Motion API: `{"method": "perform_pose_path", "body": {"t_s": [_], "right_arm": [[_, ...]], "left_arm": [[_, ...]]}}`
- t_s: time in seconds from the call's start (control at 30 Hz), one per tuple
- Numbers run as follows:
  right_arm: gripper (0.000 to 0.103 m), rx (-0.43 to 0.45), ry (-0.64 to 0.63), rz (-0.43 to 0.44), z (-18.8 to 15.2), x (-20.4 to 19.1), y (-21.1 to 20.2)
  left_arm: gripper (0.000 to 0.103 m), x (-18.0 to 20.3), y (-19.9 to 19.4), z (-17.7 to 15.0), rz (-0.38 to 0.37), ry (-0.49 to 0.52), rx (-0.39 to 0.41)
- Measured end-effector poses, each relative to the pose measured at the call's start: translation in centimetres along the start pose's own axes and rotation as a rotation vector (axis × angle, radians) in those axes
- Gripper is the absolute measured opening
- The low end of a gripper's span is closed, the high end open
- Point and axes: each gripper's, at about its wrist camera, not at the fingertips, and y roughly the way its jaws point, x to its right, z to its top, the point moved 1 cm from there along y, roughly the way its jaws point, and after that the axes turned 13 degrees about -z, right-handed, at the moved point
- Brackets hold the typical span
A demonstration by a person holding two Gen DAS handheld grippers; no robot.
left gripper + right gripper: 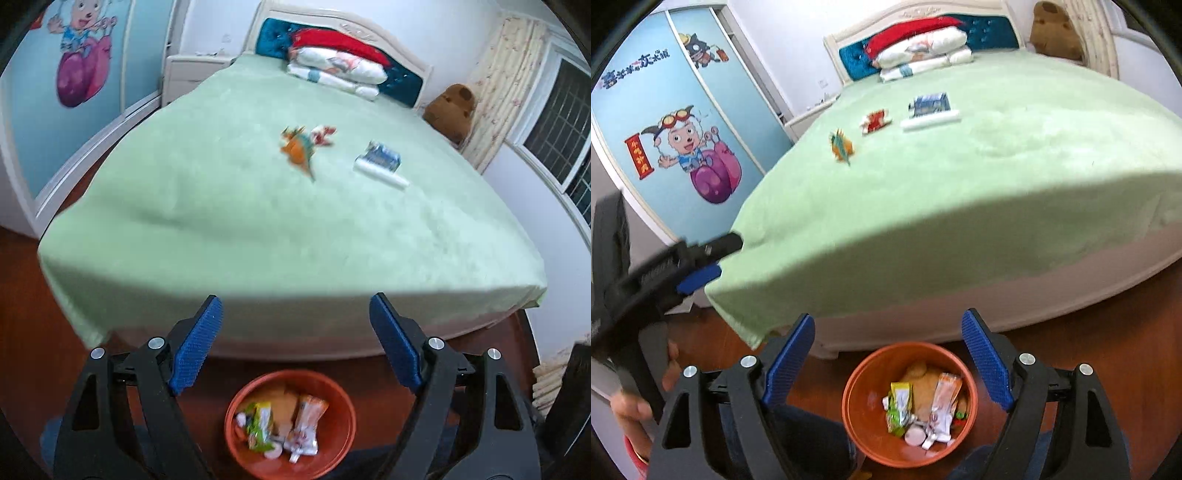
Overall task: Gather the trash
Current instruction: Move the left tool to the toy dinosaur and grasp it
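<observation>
two black grippers with blue ribbed pads — left gripper [295, 347] and right gripper [888, 363] — hang wide open and empty above a round orange plastic bin [855, 417] on the wooden floor at the foot edge of a green-covered bed [960, 229], seemingly placed there for easy drops. the bin holds wrappers already. three remain mid-bed: an orange-green snack wrapper [297, 149], a red-white wrapper [323, 134] and a blue packet with white strip [380, 162] — well apart from both grippers.

Home bedroom, probably child's: green-covered bed [258, 206], cartoon wardrobe [683, 147], plush toy [450, 110].
</observation>
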Motion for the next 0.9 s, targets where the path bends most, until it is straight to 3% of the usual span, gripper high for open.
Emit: {"method": "perform_pose_path", "body": {"t_s": [0.3, 0.43, 0.7, 0.87, 0.9], "right_arm": [[0.082, 0.055, 0.006, -0.056, 2.3, 0.9, 0.5], [0.082, 0.028, 0.019, -0.070, 3.1, 1.5, 2.1], [0.082, -0.017, 0.015, -0.112, 4.2, 1.5, 4.7], [0.082, -0.041, 0.003, -0.130, 4.6, 1.2, 5.9], [0.082, -0.042, 0.001, -0.133, 4.8, 1.1, 6.0]], "left_arm": [[0.087, 0.7, 8.5, 8.4, 0.068, 0.115, -0.004], [0.087, 1.9, 14.3, 11.8, 0.168, 0.219, -0.063], [0.087, 0.5, 22.8, 17.5, 0.228, 0.125, -0.121], [0.086, -1.6, 25.1, 18.7, 0.261, 0.066, -0.159], [0.072, -2.4, 25.2, 18.7, 0.256, 0.044, -0.161]]}}
